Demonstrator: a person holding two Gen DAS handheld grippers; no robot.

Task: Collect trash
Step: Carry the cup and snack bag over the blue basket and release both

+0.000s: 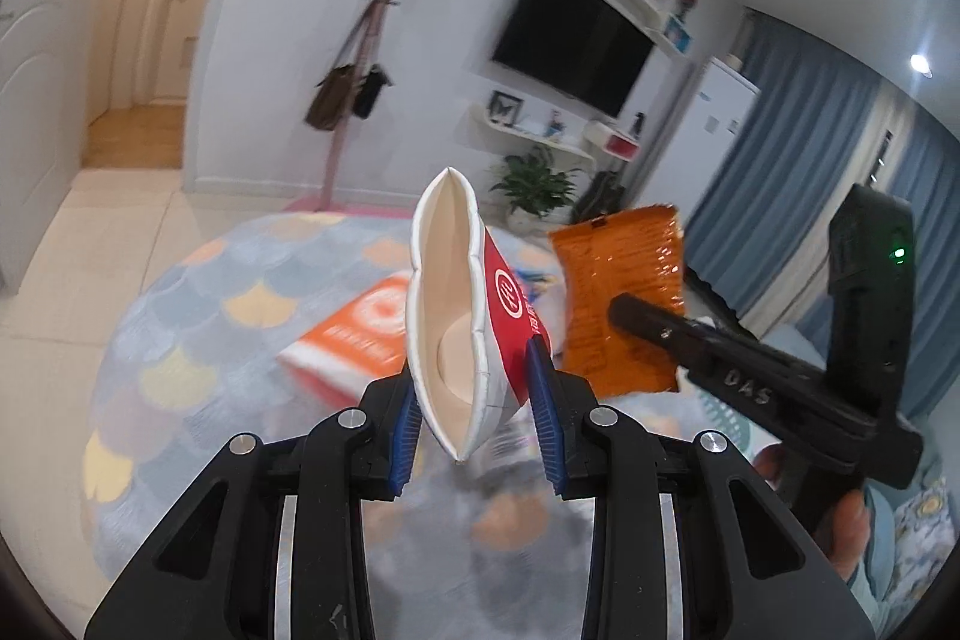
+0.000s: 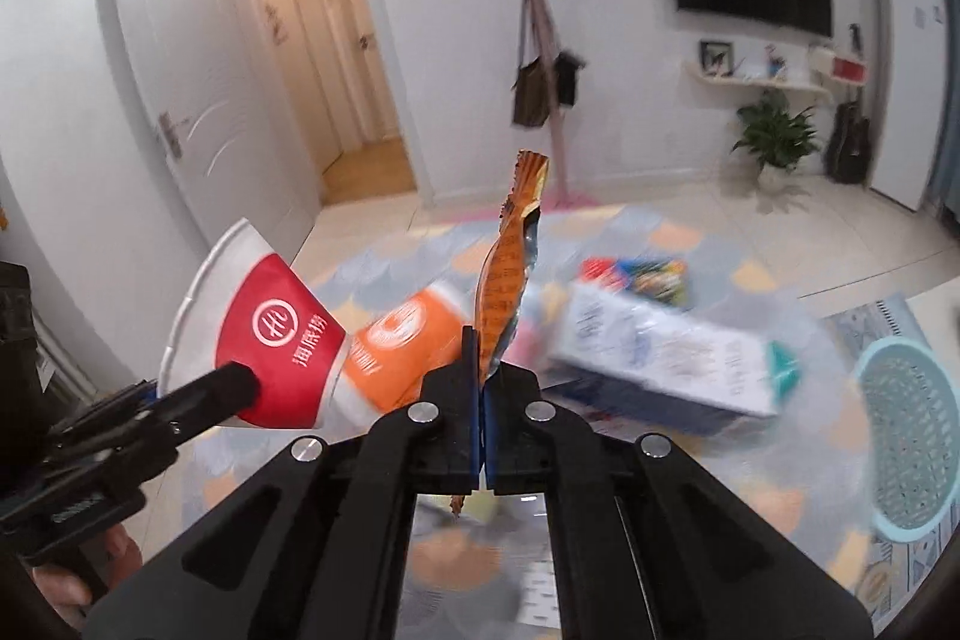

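My left gripper (image 1: 477,421) is shut on a squashed red and white paper cup (image 1: 462,316), held up above the rug. The cup also shows at the left of the right wrist view (image 2: 270,334). My right gripper (image 2: 483,388) is shut on an orange snack wrapper (image 2: 504,292), which stands upright between the jaws. The wrapper (image 1: 618,298) and the right gripper's black finger show at the right of the left wrist view. An orange and white box (image 2: 402,346), a white carton (image 2: 666,352) and a colourful packet (image 2: 636,277) lie on the rug below.
A pale blue mesh basket (image 2: 912,436) sits at the right on the patterned rug (image 1: 198,304). A pink coat stand with bags (image 2: 543,88), a potted plant (image 2: 774,136), a wall TV (image 1: 570,40) and an open doorway (image 2: 336,70) are beyond.
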